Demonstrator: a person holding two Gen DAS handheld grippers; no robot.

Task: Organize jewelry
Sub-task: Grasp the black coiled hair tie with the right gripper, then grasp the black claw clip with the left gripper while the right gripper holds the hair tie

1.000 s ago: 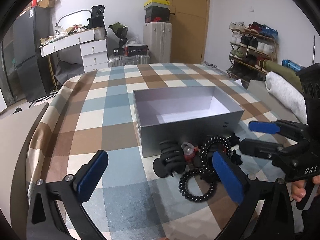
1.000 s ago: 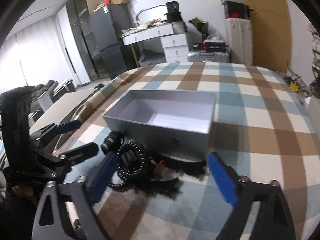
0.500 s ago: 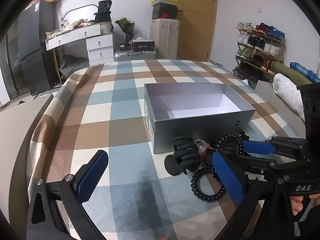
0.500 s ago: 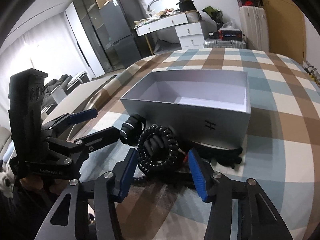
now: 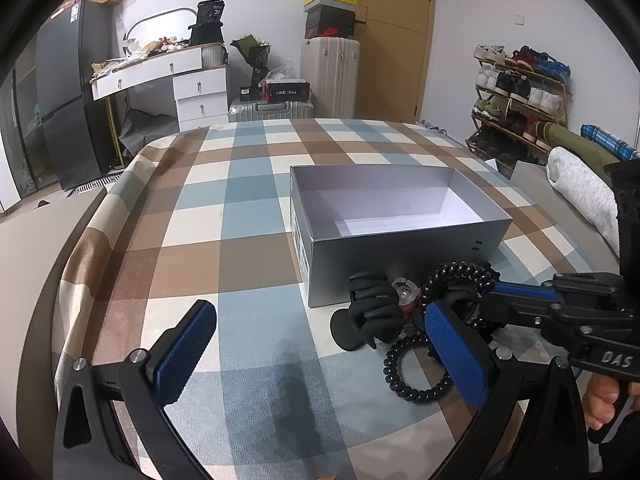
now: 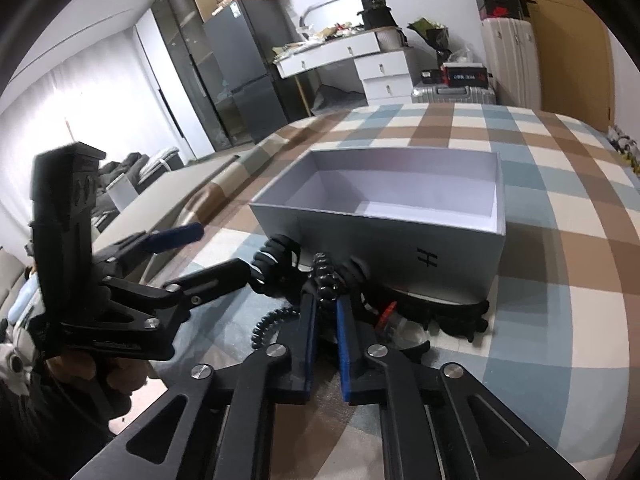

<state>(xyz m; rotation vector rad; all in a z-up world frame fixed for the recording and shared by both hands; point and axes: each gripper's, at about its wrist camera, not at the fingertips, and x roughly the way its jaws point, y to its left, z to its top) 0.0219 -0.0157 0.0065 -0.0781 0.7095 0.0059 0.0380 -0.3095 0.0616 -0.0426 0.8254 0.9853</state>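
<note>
Though the right gripper [image 6: 325, 312] is clamped on the black spiral hair tie [image 6: 326, 276] at the near wall of the open grey box [image 6: 384, 236], that coil looks light, springy and easily snagged on the black claw clips [image 5: 372, 312] tangled beside it, so a pinch across one stretch of the ring seems wisest. The left gripper [image 5: 320, 344] hangs wide open and empty over the checked bedcover [image 5: 192, 240]. The box's bare interior and the clear space above its rim leave ample room.
</note>
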